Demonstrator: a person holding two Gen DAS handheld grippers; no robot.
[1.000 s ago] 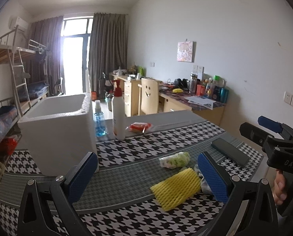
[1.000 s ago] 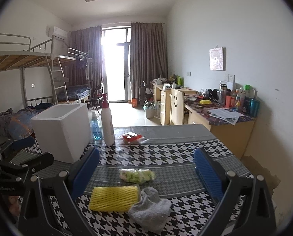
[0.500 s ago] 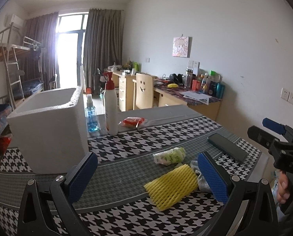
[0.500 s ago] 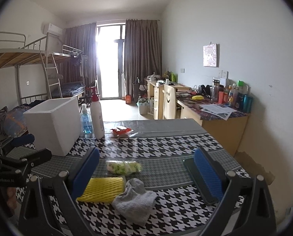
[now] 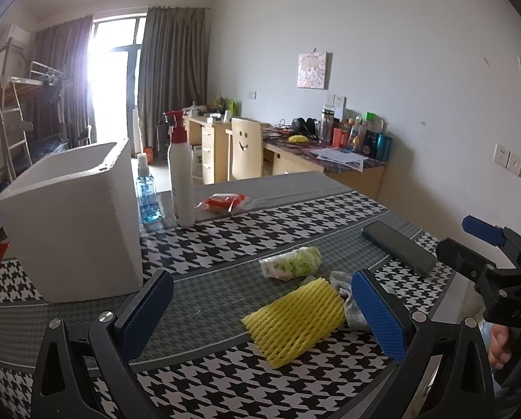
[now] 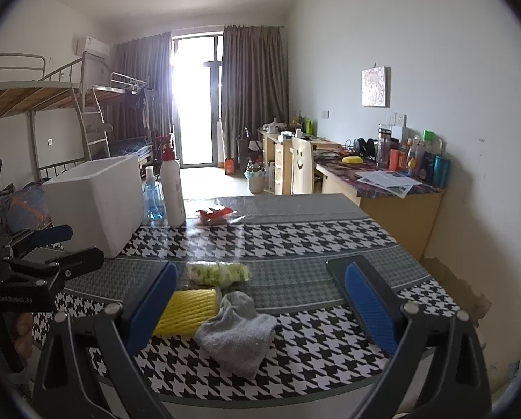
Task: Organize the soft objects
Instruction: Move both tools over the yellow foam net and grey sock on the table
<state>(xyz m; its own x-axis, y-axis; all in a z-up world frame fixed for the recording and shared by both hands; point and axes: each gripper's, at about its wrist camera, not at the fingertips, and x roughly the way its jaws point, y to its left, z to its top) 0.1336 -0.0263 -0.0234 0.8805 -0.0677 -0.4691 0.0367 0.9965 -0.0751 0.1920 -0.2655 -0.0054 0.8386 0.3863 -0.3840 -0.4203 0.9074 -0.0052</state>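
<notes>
A yellow foam net [image 5: 295,319] [image 6: 187,310], a grey sock [image 6: 237,328] [image 5: 351,305] and a green-and-white soft packet [image 5: 291,262] [image 6: 218,273] lie together on the houndstooth table. A white foam box [image 5: 71,223] [image 6: 96,202] stands at the left. My left gripper [image 5: 260,314] is open and empty, above the table just short of the yellow net. My right gripper [image 6: 260,305] is open and empty, above the sock. Each gripper shows in the other's view, the right one [image 5: 487,255] and the left one [image 6: 47,251].
A black phone [image 5: 398,247] [image 6: 351,269] lies right of the soft things. A white pump bottle [image 5: 181,174], a small blue spray bottle [image 5: 146,192] and a red snack packet [image 5: 223,201] stand behind, beside the box. Desks, a chair and a bunk bed are beyond the table.
Both grippers have moved slightly forward and lower toward the soft things, which look larger now. Both stay open. Nothing on the table has moved.
</notes>
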